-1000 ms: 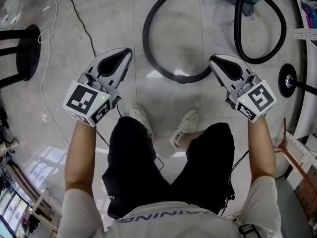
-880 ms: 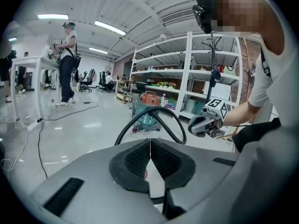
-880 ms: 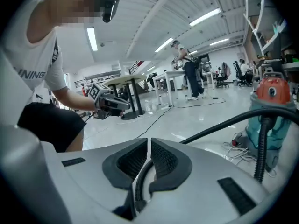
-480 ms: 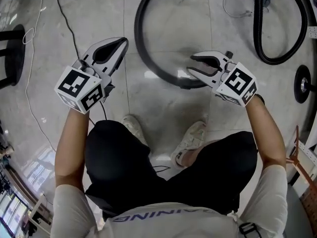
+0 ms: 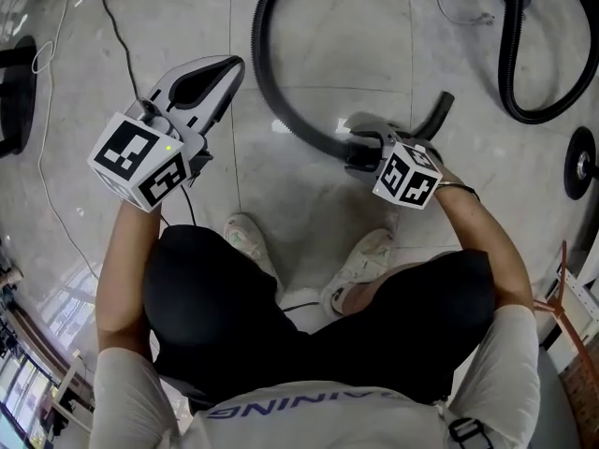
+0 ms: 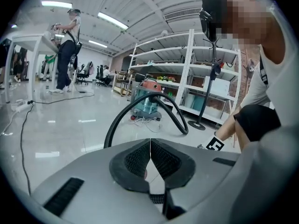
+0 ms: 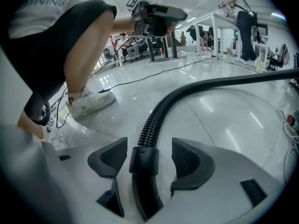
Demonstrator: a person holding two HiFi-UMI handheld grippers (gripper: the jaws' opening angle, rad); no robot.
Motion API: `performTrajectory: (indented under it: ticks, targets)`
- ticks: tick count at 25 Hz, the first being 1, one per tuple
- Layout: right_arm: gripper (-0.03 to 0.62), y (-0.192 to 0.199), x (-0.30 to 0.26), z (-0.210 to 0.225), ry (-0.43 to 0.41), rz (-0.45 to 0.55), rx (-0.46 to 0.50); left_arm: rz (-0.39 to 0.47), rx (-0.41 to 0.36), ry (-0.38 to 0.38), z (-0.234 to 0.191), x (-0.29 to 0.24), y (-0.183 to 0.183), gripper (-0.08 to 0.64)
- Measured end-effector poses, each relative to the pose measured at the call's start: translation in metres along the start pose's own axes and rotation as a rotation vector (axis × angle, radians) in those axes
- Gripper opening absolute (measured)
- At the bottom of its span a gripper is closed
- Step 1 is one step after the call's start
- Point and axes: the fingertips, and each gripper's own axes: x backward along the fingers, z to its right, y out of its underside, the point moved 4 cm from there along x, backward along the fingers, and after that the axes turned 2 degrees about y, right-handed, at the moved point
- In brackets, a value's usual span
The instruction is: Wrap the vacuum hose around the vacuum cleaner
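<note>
Black ribbed vacuum hose (image 7: 161,107) lies on the floor (image 7: 224,106), its end between the right gripper (image 7: 145,158) fingers, long axis running along them. Those fingers have just been opening and stand wide, not pressing. Left gripper (image 6: 150,146) fingers are closed, empty, farther off.

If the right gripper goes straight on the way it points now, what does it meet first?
The vacuum hose: its smooth black cuff already stands between the right gripper's tongs, which have just been opening and do not press on it, so contact would likely come almost at once.
</note>
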Motion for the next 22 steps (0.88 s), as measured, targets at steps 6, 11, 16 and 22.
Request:
performTrajectory:
  ticks: [6,11,16,22]
  targets:
    - [0.307,0.019,-0.026,-0.008,-0.032,-0.089,0.024,-0.024,0.011,0.03,0.007,-0.004,0.013,0.02]
    - [0.306,0.03,-0.037,-0.01,0.004,-0.139,0.026,-0.026,0.02,0.048,0.007,-0.004,0.016,0.02]
    - [0.296,0.033,-0.042,-0.009,0.122,-0.157,0.045,-0.032,0.025,0.07,0.01,-0.005,0.019,0.02]
    - [0.249,0.03,-0.041,-0.008,0.126,-0.16,0.034,-0.026,0.023,0.091,0.017,-0.004,0.017,0.02]
